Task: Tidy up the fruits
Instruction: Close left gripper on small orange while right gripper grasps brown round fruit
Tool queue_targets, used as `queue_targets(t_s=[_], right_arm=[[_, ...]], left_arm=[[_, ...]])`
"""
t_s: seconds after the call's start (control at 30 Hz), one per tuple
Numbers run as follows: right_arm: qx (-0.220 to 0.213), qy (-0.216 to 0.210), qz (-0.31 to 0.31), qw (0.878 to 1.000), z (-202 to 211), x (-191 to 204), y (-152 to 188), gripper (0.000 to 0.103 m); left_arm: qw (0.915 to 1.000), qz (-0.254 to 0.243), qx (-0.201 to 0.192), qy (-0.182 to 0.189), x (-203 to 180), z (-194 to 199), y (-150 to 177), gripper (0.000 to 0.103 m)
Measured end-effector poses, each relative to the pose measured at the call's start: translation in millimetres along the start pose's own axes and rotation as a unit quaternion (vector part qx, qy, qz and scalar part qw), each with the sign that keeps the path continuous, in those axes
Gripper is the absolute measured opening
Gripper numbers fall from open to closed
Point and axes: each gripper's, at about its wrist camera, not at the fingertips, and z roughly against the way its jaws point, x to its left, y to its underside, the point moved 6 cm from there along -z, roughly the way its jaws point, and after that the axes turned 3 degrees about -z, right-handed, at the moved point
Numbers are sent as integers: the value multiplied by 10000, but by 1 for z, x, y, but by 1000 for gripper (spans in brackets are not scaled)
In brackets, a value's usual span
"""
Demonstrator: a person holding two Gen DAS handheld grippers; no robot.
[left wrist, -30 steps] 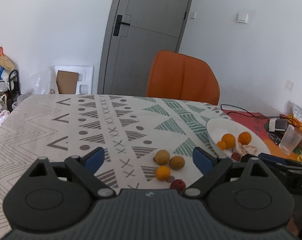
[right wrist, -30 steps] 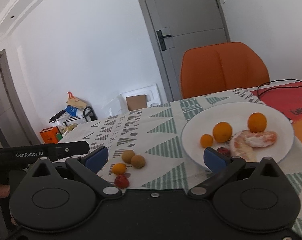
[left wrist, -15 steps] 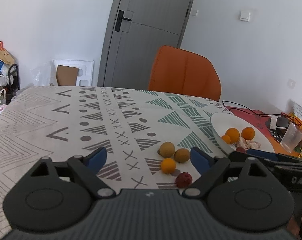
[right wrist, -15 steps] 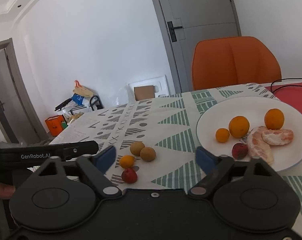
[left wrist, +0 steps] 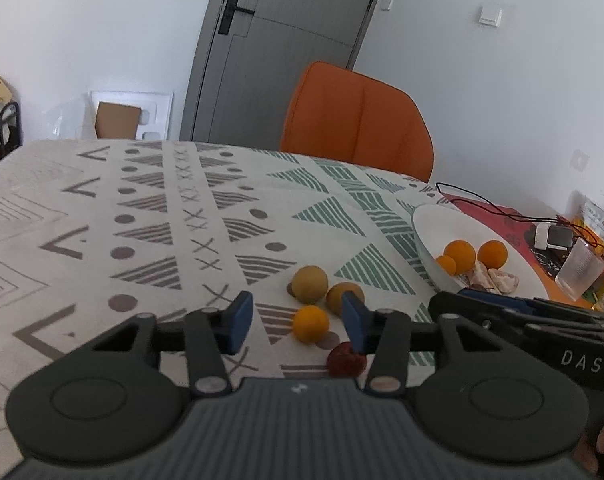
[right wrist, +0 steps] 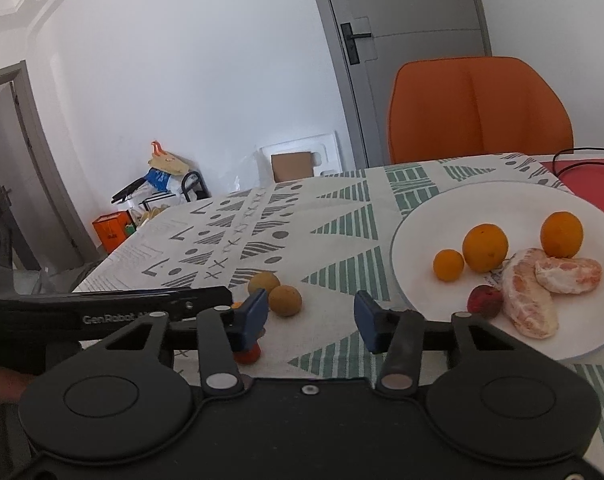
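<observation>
Several loose fruits lie on the patterned tablecloth: two brownish round fruits (left wrist: 310, 283) (left wrist: 344, 297), a small orange (left wrist: 310, 323) and a red fruit (left wrist: 345, 364). My left gripper (left wrist: 297, 322) is open, its fingers either side of the small orange, just above the cloth. A white plate (right wrist: 462, 208) holds three oranges (right wrist: 484, 247), peeled segments (right wrist: 532, 300) and a red fruit (right wrist: 484, 300). My right gripper (right wrist: 310, 320) is open and empty, between the loose fruits (right wrist: 285, 300) and the plate.
An orange chair (left wrist: 358, 120) stands behind the table. At the right edge are a red mat with cables (left wrist: 502, 216), a charger (left wrist: 554, 238) and a clear plastic cup (left wrist: 580, 268). A grey door (left wrist: 285, 40) is behind.
Both grippers have narrowed their openings and moved forward and down toward the table. The left one now frames the small orange; the right one has shifted left.
</observation>
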Motion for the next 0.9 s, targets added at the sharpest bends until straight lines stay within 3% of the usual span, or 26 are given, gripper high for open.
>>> queue_targets(t_s=[0.17, 0.3, 0.47, 0.9], right_arm=[[61, -24, 39, 10000, -7, 2, -1, 47], [124, -34, 75, 9999, -14, 2, -1, 43], [197, -24, 95, 9998, -23, 4, -1, 43], [362, -43, 292, 9989, -49, 19, -2, 42]], left_arm=[[9999, 45, 37, 98, -1, -8, 1, 46], [9997, 102, 137, 168, -2, -16, 3, 30], [9994, 154, 232, 209, 1, -24, 8, 21], [9993, 379, 17, 25, 28, -3, -1, 20]])
